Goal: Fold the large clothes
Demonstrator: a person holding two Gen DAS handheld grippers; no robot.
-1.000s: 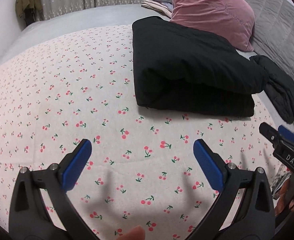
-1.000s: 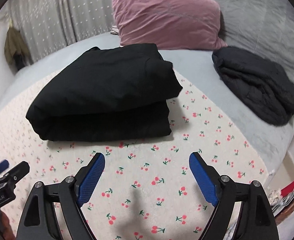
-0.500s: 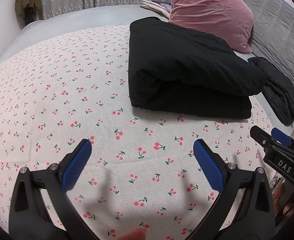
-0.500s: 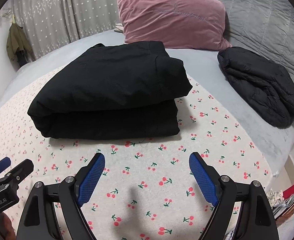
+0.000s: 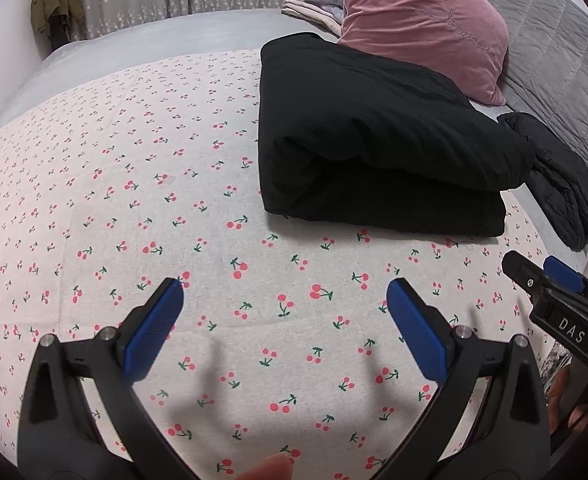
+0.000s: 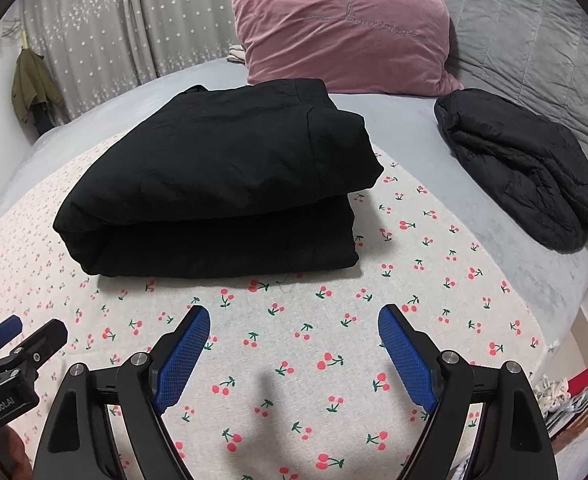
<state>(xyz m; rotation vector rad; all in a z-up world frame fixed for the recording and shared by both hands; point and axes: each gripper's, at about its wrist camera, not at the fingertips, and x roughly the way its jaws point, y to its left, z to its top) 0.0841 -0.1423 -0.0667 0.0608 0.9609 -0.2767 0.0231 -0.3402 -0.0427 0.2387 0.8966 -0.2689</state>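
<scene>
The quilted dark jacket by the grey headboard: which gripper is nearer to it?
Right. The right gripper hovers open over the cherry-print sheet, on the side where the quilted jacket lies; the left gripper sits farther away, beyond the right one.

Bed (image 5: 141, 40) before star-dotted curtains (image 6: 133, 12)

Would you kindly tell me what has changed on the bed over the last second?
Nothing was taken hold of or let go. Only the framing drifted slightly, so the folded black garment sits a little lower in both views. It lies folded on the cherry-print sheet as before, the dark quilted jacket and pink pillow are unmoved, and the left claw and right claw remain open and empty.
</scene>
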